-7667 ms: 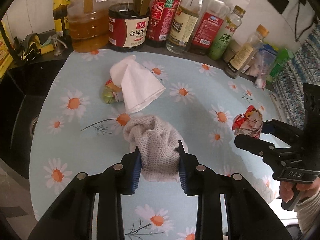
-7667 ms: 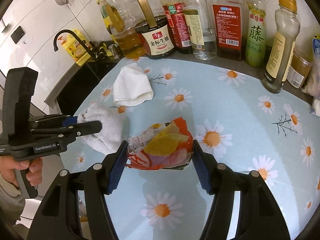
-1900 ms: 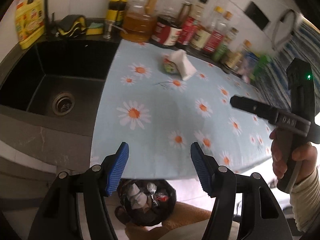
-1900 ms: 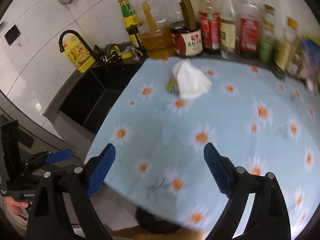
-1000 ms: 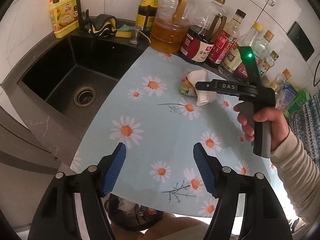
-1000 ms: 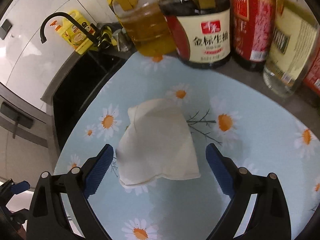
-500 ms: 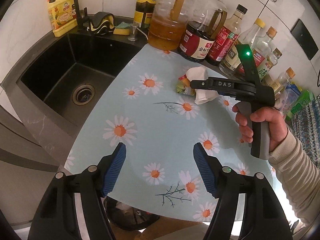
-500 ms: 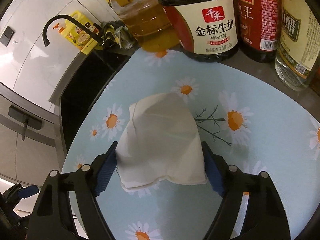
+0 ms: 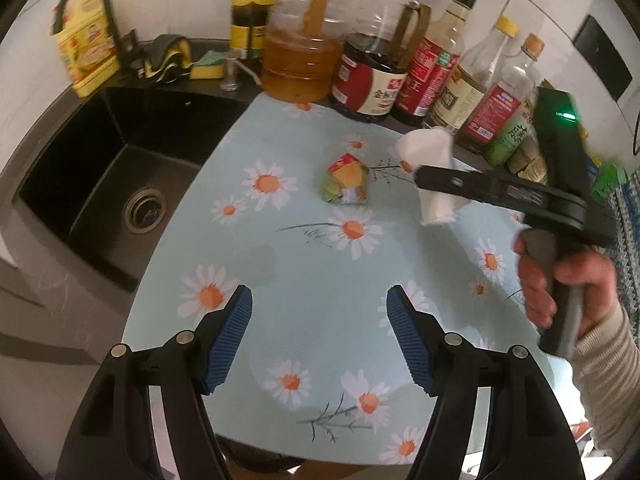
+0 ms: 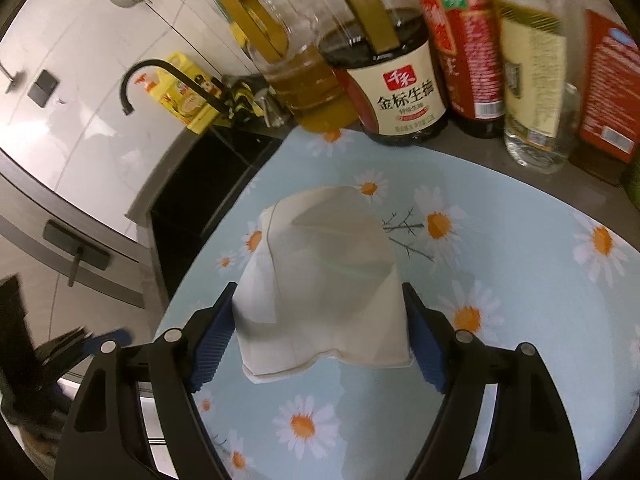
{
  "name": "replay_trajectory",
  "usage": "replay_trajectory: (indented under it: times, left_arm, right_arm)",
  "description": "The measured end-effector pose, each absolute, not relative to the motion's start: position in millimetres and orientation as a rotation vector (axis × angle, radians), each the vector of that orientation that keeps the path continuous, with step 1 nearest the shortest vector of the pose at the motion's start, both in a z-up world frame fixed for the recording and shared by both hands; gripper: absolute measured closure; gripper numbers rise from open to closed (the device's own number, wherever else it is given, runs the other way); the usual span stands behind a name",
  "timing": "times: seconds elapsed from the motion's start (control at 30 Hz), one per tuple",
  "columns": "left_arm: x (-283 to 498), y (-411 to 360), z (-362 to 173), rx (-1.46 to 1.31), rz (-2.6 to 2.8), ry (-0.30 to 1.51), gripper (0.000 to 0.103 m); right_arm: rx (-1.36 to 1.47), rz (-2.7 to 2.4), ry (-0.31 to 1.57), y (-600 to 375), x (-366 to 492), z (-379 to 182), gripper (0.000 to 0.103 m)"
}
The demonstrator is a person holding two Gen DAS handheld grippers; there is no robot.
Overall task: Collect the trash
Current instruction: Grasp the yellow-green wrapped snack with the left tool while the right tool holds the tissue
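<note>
1. The right gripper [image 10: 320,336] is now pinching the white tissue [image 10: 324,284] it was only straddling a second ago, lifting it off the daisy tablecloth [image 9: 320,280].
2. The left gripper [image 9: 318,344] is hanging spread and empty.
3. The crumpled wrapper [image 9: 346,183], uncovered, is waiting next.

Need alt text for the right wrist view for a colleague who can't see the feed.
The right claw grips a white paper napkin between its blue pads, lifted over a pale blue daisy-print mat. Behind stand sauce and oil bottles, nearest a dark soy sauce bottle; a black sink and faucet lie at left.
</note>
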State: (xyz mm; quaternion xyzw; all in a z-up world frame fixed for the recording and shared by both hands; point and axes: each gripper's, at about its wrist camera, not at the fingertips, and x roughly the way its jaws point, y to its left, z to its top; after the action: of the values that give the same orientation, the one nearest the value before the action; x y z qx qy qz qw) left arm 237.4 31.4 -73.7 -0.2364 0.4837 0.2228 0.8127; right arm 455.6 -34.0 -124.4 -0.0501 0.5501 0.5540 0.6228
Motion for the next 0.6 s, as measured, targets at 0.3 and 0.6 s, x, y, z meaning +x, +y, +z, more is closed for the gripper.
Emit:
replay_trajectory:
  times: [0.3,0.6]
  left_arm:
    - [301,45,-93,-0.435,0.414,1.086,0.035]
    - [362,65,-117,-0.344,0.395,1.144,0.023]
  right_arm:
    - [-0.084,1.237,1.194,-95,450,-104,0.025]
    - [-0.030,1.191,1.210,-134,455,-110,0.025]
